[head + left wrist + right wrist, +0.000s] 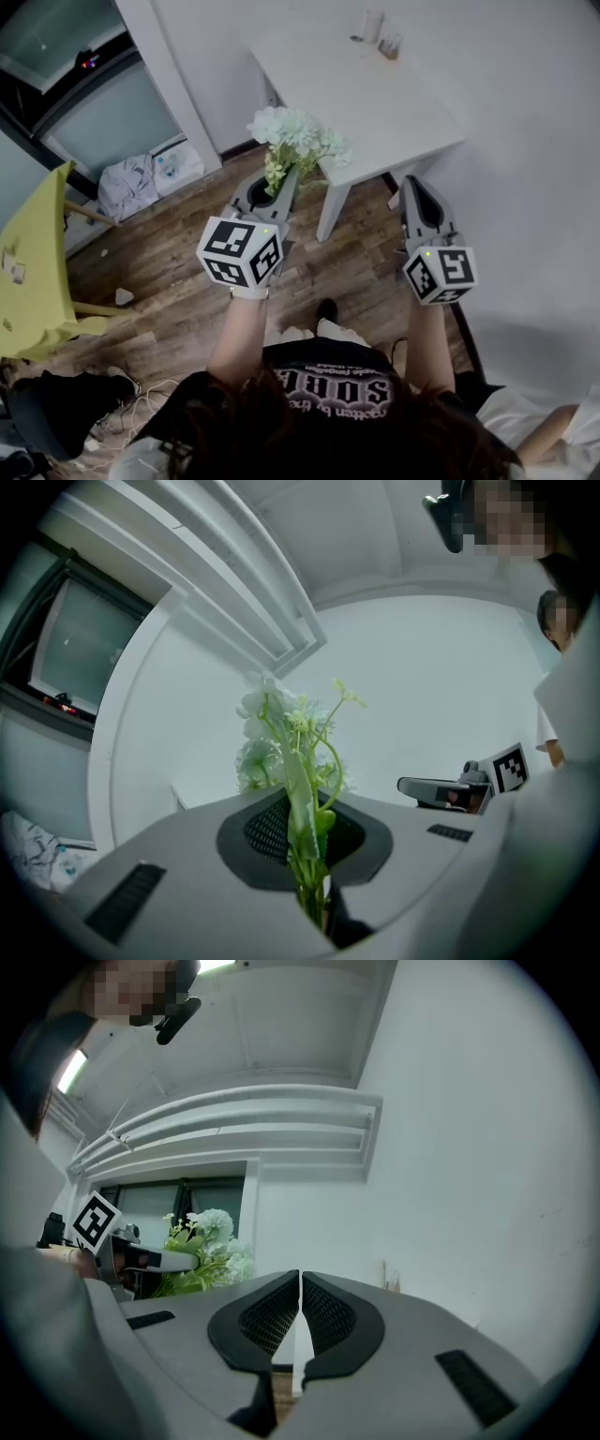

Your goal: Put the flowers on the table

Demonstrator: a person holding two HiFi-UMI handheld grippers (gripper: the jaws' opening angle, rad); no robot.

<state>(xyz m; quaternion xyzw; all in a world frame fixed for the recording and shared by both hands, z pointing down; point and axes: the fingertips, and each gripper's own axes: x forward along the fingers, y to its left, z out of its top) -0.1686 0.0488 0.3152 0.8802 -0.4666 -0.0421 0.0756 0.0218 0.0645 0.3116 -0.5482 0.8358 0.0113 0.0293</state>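
The table lies just ahead of both claws. The flowers stand upright, stems pinched in our left claw, blooms by the table's near corner. Our right claw, level alongside, is closed on nothing.

Left forearm and right forearm both reach straight out in front, side by side, grippers pointing level. The left gripper is clamped tight on the flowers by the stems. The right gripper has its jaws pressed together, nothing between them.
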